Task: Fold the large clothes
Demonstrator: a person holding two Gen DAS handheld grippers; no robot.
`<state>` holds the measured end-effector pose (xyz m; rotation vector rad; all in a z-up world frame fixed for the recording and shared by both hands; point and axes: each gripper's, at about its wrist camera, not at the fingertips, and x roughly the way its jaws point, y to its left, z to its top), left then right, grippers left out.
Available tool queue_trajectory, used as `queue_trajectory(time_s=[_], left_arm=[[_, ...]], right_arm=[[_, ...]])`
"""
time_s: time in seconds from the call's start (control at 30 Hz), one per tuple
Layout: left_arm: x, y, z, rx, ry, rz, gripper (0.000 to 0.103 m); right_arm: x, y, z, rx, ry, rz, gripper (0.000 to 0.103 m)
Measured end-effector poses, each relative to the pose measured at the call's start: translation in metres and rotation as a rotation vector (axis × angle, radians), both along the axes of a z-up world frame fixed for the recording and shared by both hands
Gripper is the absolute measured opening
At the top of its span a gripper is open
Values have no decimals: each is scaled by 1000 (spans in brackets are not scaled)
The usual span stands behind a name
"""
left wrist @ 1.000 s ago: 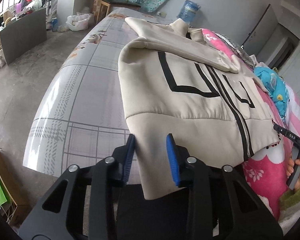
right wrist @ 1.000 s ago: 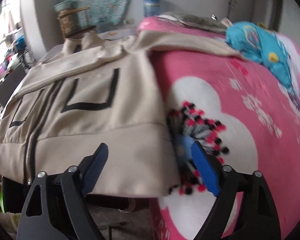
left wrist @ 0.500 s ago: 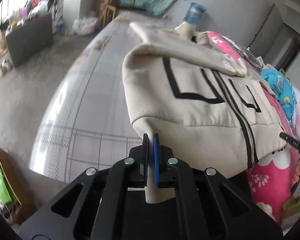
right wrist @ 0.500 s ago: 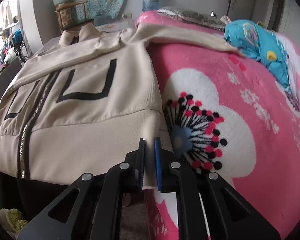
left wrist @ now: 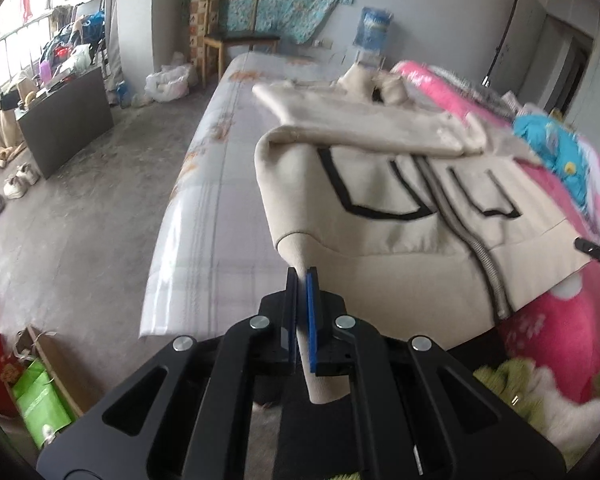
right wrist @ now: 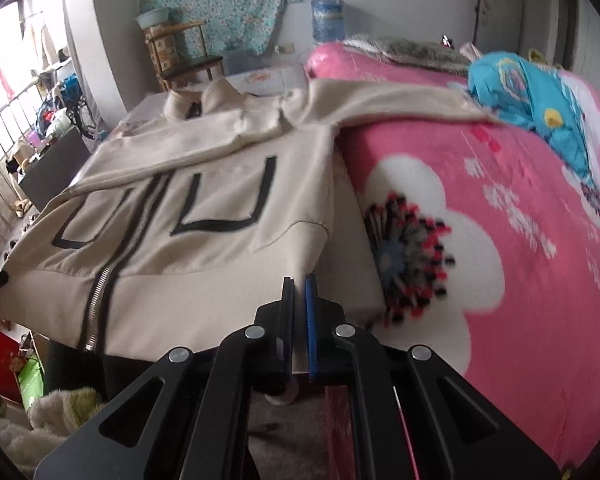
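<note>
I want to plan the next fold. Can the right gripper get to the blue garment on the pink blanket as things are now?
Probably not yet: the right gripper is shut on the jacket hem. The blue garment lies uncovered on the pink blanket.

Black left gripper point(left wrist: 301, 280), right gripper point(right wrist: 299, 286): blue pads, silver screws.

Your beige zip jacket point(left wrist: 400, 208) lay front-up, zipped, black U-shaped outlines either side of the zipper, collar toward twelve o'clock, hem corners raised.
</note>
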<state>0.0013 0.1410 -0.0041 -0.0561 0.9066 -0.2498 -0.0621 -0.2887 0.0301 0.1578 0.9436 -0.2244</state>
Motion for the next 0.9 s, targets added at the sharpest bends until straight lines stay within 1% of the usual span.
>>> queue_trajectory(time_s=[0.1, 0.13, 0.17, 0.2, 0.23, 0.27, 0.3, 0.33, 0.4, 0.43, 0.47, 0.5, 0.53, 0.57, 0.6, 0.63, 0.7, 0.77, 0.83, 0.9], left_arm=[[2, 3, -23, -2, 91, 4, 6], [3, 4, -27, 0, 107, 10, 6], [5, 7, -29, 8, 118, 18, 8], [5, 10, -25, 18, 107, 26, 8], [6, 12, -21, 23, 91, 28, 10], [7, 14, -14, 26, 68, 29, 15], [8, 17, -4, 30, 33, 31, 21], [10, 17, 1, 37, 12, 33, 24], [20, 11, 13, 57, -29, 31, 31], [24, 7, 17, 62, -39, 30, 33], [32, 3, 22, 64, -47, 30, 39], [40, -2, 27, 63, -50, 28, 47], [53, -10, 32, 56, -52, 18, 53], [66, -17, 36, 50, -51, 8, 60], [77, -25, 38, 47, -44, -1, 63], [95, -36, 41, 43, -31, -20, 64], [126, -54, 42, 40, -14, -46, 70], [154, -69, 39, 61, -6, -51, 71], [183, -85, 34, 81, 7, -48, 71], [211, -99, 27, 85, 14, -53, 71]], right_arm=[[0, -14, -21, 37, 82, -29, 6], [-1, -18, -24, 36, 101, -41, 7], [-1, -21, -23, 18, 114, -50, 10], [-2, -22, -20, -1, 108, -53, 15], [-2, -23, -15, -17, 94, -50, 27], [-2, -24, -9, -26, 77, -44, 34], [-1, -25, -2, -32, 50, -38, 47], [2, -27, 3, -35, 32, -34, 53], [12, -32, 11, -27, 7, -21, 54], [17, -35, 13, -17, -2, -18, 58], [23, -38, 16, -4, -10, -14, 59], [32, -43, 19, 17, -23, -1, 63], [42, -48, 22, 39, -33, 11, 65], [50, -51, 25, 52, -40, 15, 66], [62, -59, 29, 68, -51, 16, 69], [72, -65, 32, 79, -59, 15, 71], [95, -88, 35, 112, -68, -8, 72], [113, -107, 34, 146, -67, -39, 72], [136, -144, 31, 202, -74, -109, 72], [156, -183, 27, 256, -83, -178, 72]])
